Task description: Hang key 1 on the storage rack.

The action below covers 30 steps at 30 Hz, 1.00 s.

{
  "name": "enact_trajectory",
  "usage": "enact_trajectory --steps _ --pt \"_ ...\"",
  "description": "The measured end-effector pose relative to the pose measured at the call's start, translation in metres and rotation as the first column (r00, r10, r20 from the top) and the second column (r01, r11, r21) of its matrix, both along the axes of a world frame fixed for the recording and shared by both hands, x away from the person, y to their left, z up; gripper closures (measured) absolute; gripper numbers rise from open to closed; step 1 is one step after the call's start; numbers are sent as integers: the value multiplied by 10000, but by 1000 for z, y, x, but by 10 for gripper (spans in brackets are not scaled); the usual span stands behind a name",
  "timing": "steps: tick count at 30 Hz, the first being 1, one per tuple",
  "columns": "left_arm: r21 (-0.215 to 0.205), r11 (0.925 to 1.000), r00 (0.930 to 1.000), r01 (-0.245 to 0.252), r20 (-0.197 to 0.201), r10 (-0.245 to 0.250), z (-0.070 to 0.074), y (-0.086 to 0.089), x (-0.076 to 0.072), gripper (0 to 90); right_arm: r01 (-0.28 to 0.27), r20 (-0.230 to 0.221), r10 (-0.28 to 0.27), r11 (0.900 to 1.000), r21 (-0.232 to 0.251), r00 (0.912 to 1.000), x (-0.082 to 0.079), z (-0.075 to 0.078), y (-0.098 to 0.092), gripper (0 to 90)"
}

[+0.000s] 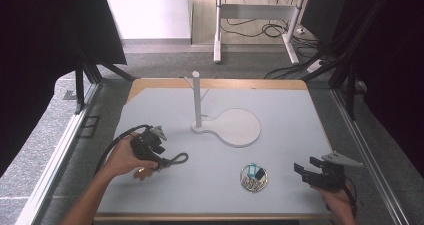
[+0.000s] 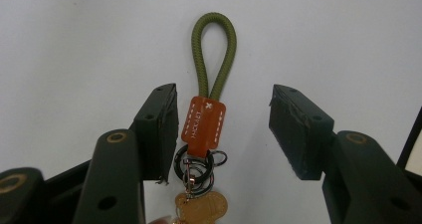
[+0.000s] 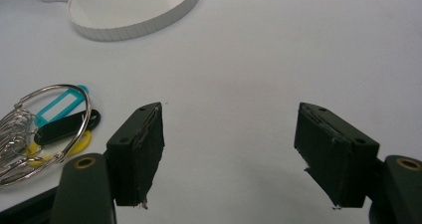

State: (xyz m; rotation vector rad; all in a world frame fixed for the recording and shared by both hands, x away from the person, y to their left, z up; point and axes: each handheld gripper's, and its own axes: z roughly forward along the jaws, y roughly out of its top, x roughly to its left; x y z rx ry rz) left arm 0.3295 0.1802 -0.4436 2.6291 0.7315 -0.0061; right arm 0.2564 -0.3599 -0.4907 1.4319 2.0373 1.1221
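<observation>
A keychain (image 2: 206,122) with an olive cord loop, an orange leather tab and metal rings lies on the grey table (image 1: 285,110). My left gripper (image 2: 223,97) is open with its jaws on either side of the tab; the left pad is close to the tab and the right pad is well clear. In the high view the left gripper (image 1: 162,161) is at the front left, with the keychain's loop (image 1: 180,158) sticking out to its right. My right gripper (image 1: 306,165) rests at the front right, open (image 3: 230,114) with nothing between its jaws.
A large key ring with teal, black and yellow tags (image 1: 253,177) lies left of the right gripper, also in the right gripper view (image 3: 50,124). A white stand (image 1: 235,127) with an upright post (image 1: 196,100) sits mid-table. Black frames flank the table.
</observation>
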Motion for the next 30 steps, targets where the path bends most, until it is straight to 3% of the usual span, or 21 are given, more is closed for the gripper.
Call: enact_trajectory --steps 13,21,26,30 --pt "921 9912 9948 952 -462 -913 -6 -18 10 507 -135 -213 134 9999 -66 9997 1 -4 2 286" --pt "1798 9730 9875 1444 -887 -1302 -17 -27 15 544 -131 -199 129 9999 -72 9997 0 -4 1 290" --pt "2059 9688 9886 1381 -878 -1223 -21 -28 16 553 -155 -200 154 9998 -88 9997 0 -4 2 291" --pt "2349 9613 9876 1440 -953 -1247 -25 -28 18 559 -234 -253 231 9996 -151 9994 0 -4 3 291"
